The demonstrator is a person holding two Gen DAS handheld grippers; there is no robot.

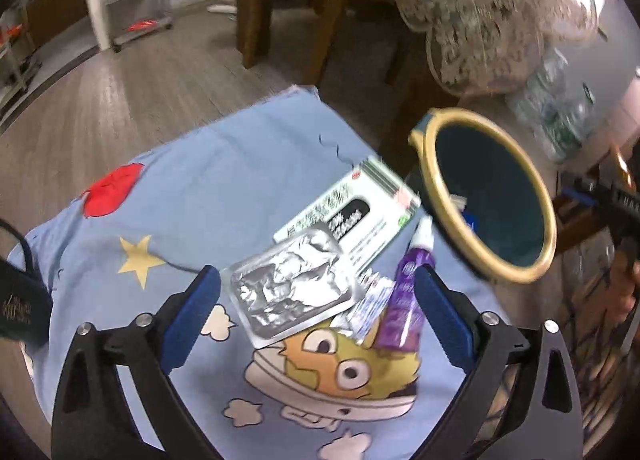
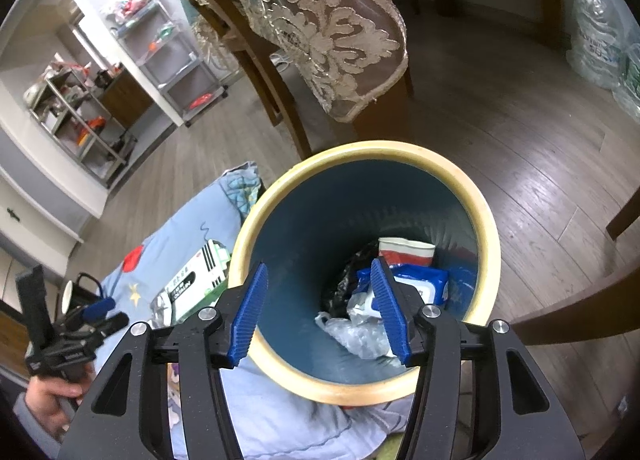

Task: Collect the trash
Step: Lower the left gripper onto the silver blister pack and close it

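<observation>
Item one, far left: a pale blue cartoon-print cloth (image 1: 192,196), spread over a low surface I could not identify, carried all the loose trash.

Item two: my left fingers (image 1: 316,316), blue-padded and spread about as wide as they go, held nothing. They hung over the litter with the pads clear of it on both sides.

Item three, between and just ahead of those pads: a crumpled silver foil blister tray (image 1: 294,292), lying flat, its long axis slanting from lower left to upper right. It overlapped a white-and-green printed cardboard box (image 1: 352,216) beyond it.

Item four, just inside my right-hand pad: a purple squeeze tube with a white cap (image 1: 406,292), lying nearly in line with the fingers, beside a small clear crinkled wrapper (image 1: 370,310).

Item five, right of the pile: a round blue bin with a cream rim (image 2: 486,220), already holding wrappers and a blue wipes pack (image 2: 420,280).

Item six: my right fingers (image 2: 320,308), half open and empty, poised over the bin's mouth.

Assessment: the left fingers were plainly nearer the trash; the foil tray looked the likeliest pick, with the bin to its right.
</observation>
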